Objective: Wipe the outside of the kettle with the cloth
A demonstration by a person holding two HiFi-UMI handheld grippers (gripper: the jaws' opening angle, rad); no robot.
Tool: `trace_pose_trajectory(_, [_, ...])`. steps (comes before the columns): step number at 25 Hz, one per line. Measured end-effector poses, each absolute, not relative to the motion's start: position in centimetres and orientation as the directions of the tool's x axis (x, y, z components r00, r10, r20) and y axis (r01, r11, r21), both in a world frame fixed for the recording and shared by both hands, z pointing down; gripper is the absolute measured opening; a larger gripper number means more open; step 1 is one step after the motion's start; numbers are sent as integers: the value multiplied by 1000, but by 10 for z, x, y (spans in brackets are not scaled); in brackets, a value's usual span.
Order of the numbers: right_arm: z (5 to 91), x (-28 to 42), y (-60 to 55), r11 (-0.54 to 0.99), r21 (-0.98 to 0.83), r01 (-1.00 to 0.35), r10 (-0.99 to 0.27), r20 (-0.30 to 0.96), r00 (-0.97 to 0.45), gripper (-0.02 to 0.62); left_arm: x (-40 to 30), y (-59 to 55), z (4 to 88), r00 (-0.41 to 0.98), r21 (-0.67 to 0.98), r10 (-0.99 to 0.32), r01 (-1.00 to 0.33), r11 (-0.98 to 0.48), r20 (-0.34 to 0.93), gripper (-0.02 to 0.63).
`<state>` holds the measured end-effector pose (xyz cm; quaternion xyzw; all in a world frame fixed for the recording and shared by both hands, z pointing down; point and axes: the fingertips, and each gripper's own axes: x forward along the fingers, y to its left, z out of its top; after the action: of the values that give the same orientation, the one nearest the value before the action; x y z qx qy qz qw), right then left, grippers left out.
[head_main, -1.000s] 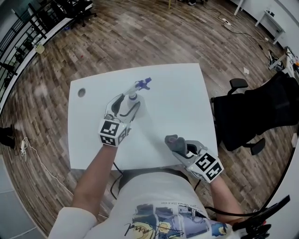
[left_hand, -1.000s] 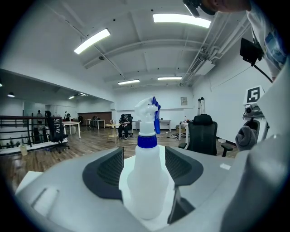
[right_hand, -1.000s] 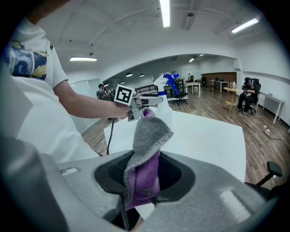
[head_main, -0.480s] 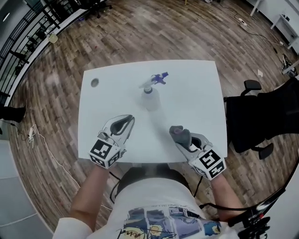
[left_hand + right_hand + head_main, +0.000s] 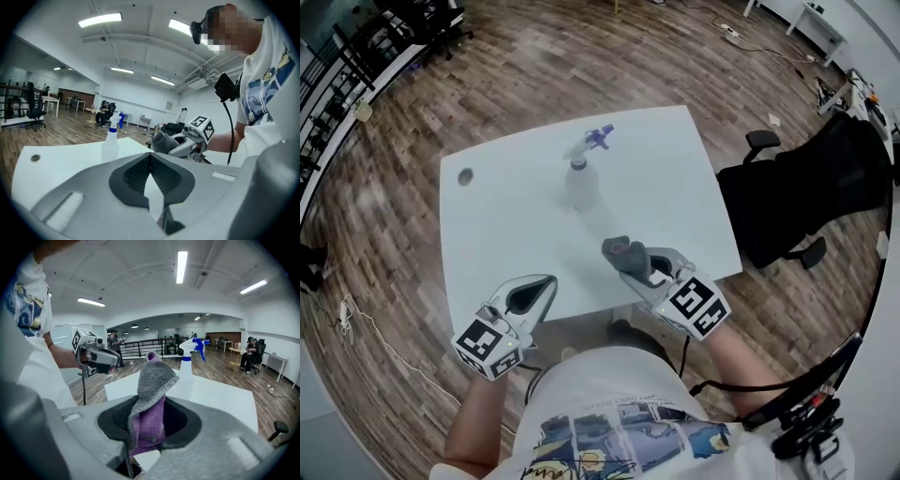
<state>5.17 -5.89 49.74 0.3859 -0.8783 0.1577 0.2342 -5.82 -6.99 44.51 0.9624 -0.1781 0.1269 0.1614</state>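
Left hand-held gripper (image 5: 150,159): jaws closed together with nothing between them, at the near edge of the desk (image 5: 487,234).
Right hand-held gripper (image 5: 642,270): clamped on the cloth (image 5: 151,394), grey outside and purple inside, with a fold standing past the jaw tips.
Kettle: in no view; only a spray bottle (image 5: 581,183) stands on the desk (well ahead of both grippers).
Doing it well: probably lead with the free fold rather than the jaw tips, grip firmly so the cloth cannot slip, and steady the vessel with the left.
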Motion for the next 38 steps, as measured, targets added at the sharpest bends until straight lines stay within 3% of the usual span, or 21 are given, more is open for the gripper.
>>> trace_pose_trajectory(9, [472, -15, -20, 622, -69, -780, -638, 532, -557, 129, -95, 0, 432, 929, 232, -124, -214, -949, 347, 2])
trace_pose_trajectory(38, [445, -137, 88, 673, -29, -739, -616, 531, -582, 127, -212, 80, 418, 926, 245, -181, -269, -931, 331, 2])
